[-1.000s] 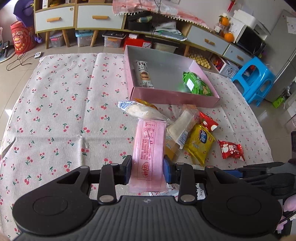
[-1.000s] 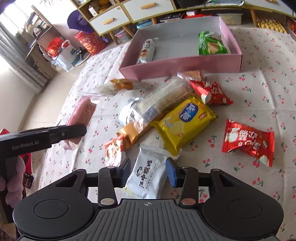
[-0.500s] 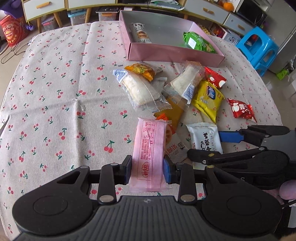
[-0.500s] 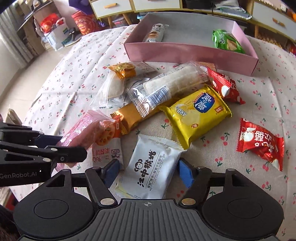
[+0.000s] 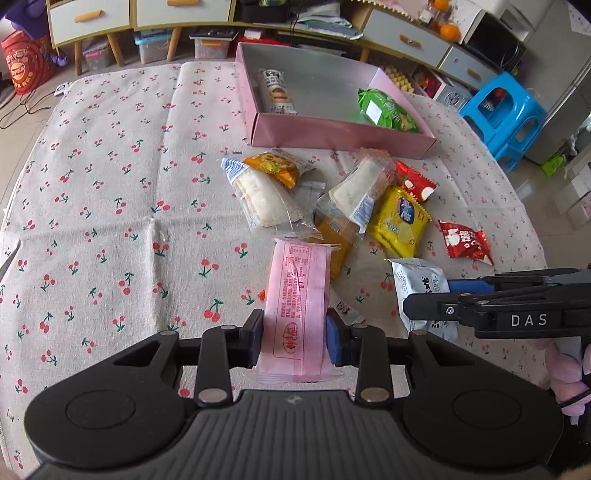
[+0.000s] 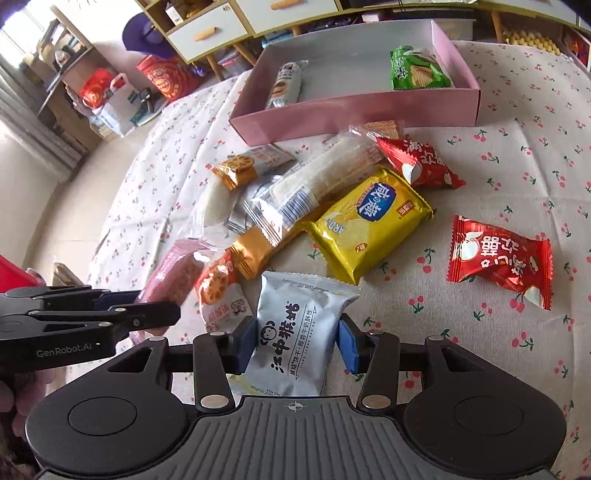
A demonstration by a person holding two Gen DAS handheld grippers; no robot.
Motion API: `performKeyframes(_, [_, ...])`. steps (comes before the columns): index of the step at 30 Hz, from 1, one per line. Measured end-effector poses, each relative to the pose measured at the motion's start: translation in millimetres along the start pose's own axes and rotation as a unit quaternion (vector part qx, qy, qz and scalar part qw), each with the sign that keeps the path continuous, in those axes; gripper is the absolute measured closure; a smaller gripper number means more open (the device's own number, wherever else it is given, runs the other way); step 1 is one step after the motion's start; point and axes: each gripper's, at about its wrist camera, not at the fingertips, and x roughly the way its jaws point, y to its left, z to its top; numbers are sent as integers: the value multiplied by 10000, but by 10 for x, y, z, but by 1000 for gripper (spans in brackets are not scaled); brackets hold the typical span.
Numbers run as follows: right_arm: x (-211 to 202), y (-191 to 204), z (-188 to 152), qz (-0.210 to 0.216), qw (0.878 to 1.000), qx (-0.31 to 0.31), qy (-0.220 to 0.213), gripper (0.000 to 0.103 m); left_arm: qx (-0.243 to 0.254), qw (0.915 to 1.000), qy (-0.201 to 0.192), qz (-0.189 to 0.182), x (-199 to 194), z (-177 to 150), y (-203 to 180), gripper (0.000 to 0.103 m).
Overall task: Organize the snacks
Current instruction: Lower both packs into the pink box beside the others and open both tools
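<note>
My left gripper (image 5: 294, 341) is shut on a pink snack packet (image 5: 295, 302) and holds it just above the cloth. My right gripper (image 6: 297, 341) is shut on a silver-white biscuit packet (image 6: 295, 332), which also shows in the left wrist view (image 5: 417, 284). A pink box (image 5: 332, 134) at the far side holds a grey roll packet (image 5: 275, 90) and a green packet (image 5: 384, 109). Several loose snacks lie between the grippers and the box, among them a yellow packet (image 6: 369, 225) and a red packet (image 6: 498, 260).
The cherry-print cloth (image 5: 110, 184) covers the table. A blue stool (image 5: 502, 114) stands off the right edge. Cabinets and storage bins (image 5: 155, 22) line the far wall. The two grippers sit close side by side near the front edge.
The right gripper's jaws opened wide around the silver-white packet, then closed on it. The left gripper pulled back and drew close to the right one, still holding the pink packet.
</note>
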Motion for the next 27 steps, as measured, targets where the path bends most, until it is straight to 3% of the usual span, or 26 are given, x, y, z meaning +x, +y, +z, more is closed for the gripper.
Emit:
performKeyframes(4, [-101, -3, 107, 219, 9996, 145, -117, 57, -162, 9993, -35, -350, -32, 84, -32, 72])
performKeyframes(11, [-300, -113, 427, 94, 9970, 376, -674, 57, -246, 9967, -471, -609, -136, 291, -164, 73])
performKeyframes(19, [-396, -276, 827, -24, 9906, 702, -1173, 57, -508, 9919, -885, -755, -115, 653, -289, 74])
performKeyframes(27, [-311, -367, 1136, -143, 9848, 932, -1460, 57, -1014, 9843, -1328, -570, 48, 1003, -250, 74])
